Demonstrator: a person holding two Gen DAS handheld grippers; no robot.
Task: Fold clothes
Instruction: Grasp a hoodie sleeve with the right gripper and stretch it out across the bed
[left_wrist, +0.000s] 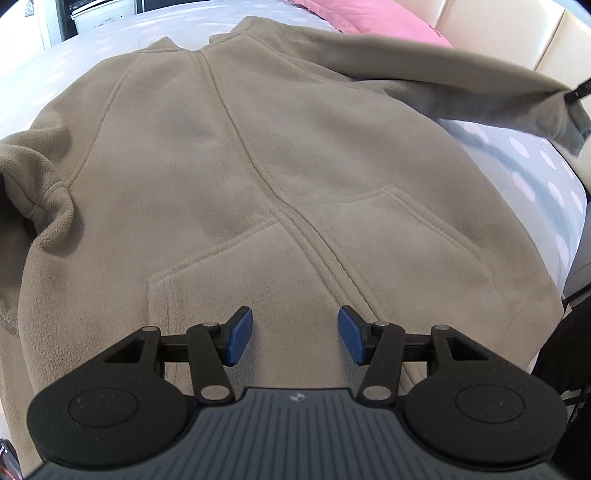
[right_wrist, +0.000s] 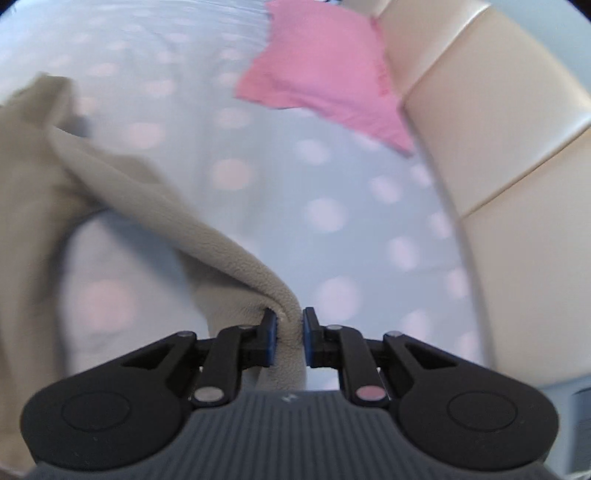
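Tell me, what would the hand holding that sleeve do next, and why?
Probably carry the sleeve across onto the jacket's front. The right gripper is shut on its cuff, lifted off the bed, while the left gripper hovers open.

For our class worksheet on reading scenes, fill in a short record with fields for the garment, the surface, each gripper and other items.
garment: tan fleece jacket, front up
surface: dotted bedsheet
left gripper: open, above the hem
right gripper: shut on the sleeve, which is raised off the sheet
other: pink pillow, cream headboard
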